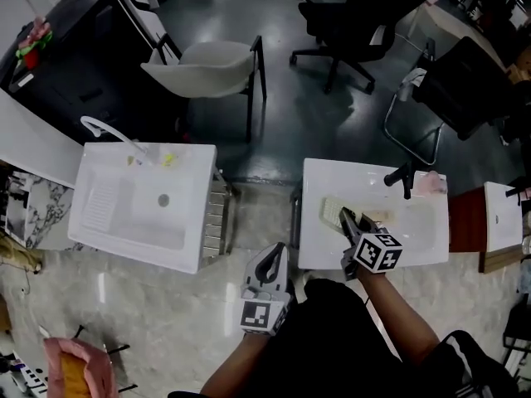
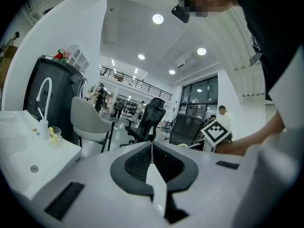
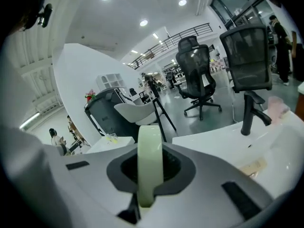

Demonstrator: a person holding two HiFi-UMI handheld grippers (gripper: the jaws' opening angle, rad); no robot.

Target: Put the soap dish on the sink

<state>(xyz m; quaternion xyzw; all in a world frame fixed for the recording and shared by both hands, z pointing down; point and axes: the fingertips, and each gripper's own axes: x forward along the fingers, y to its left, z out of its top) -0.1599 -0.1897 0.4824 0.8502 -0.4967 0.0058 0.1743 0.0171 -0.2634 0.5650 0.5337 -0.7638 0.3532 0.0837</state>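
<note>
Two white sinks (image 1: 195, 214) (image 1: 431, 232) and three chairs (image 1: 211, 60) (image 1: 348, 11) (image 1: 469, 85), two black and one pale, share the room. Each sink carries one faucet (image 1: 104, 127) (image 1: 406, 179); two hand-held grippers (image 1: 278, 254) (image 1: 344, 216) and one pale green soap dish (image 3: 150, 160) are also in view.

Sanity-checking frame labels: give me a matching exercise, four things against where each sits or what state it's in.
Things:
1. soap dish
2. left gripper
3. black faucet
4. white faucet

Place or state:
A. on the sink at the head view's left
B. clamped in the tongs of the right gripper
C. tongs shut, nothing between them
D. on the sink at the head view's right

Pairs: 1-B, 2-C, 3-D, 4-A.
</note>
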